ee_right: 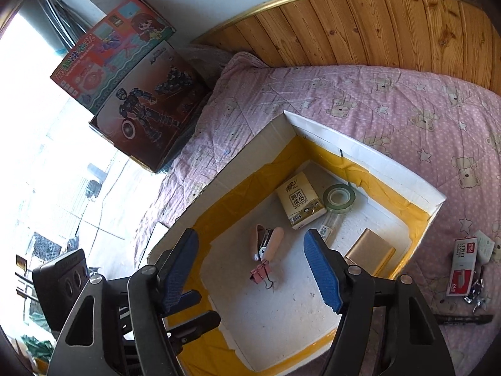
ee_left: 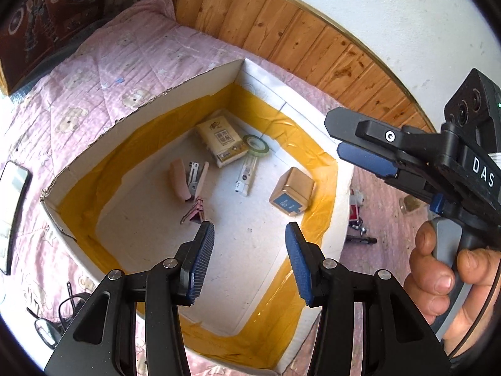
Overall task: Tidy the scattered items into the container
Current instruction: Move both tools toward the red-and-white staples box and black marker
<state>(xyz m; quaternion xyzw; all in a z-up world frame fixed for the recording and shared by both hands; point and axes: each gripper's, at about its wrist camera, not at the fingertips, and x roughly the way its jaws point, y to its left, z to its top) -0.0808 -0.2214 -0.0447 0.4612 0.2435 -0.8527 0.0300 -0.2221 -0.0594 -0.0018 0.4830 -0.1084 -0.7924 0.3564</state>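
Observation:
A white foam box [ee_left: 94, 144] [ee_right: 369, 152] with yellow tape inside sits on a pink quilt. In it lie a tissue pack [ee_left: 220, 141] [ee_right: 299, 199], a green tape roll [ee_left: 257, 144] [ee_right: 339, 196], a pink stapler [ee_left: 188, 180] [ee_right: 267, 242], a pink binder clip [ee_left: 195, 211] [ee_right: 261, 272], a white tube [ee_left: 245, 177] and a gold box [ee_left: 292, 192] [ee_right: 369, 255]. My left gripper [ee_left: 250, 238] is open and empty above the box. My right gripper [ee_right: 252, 247] [ee_left: 360, 144] is open and empty over it too.
On the quilt right of the box lie a red staple box [ee_right: 462, 266] [ee_left: 355, 206], small metal pieces [ee_right: 477, 291] and a dark pen [ee_right: 463, 319] [ee_left: 361, 239]. A phone [ee_left: 11, 213] and glasses [ee_left: 51, 322] lie left. Toy cartons [ee_right: 141, 94] stand by the wooden headboard.

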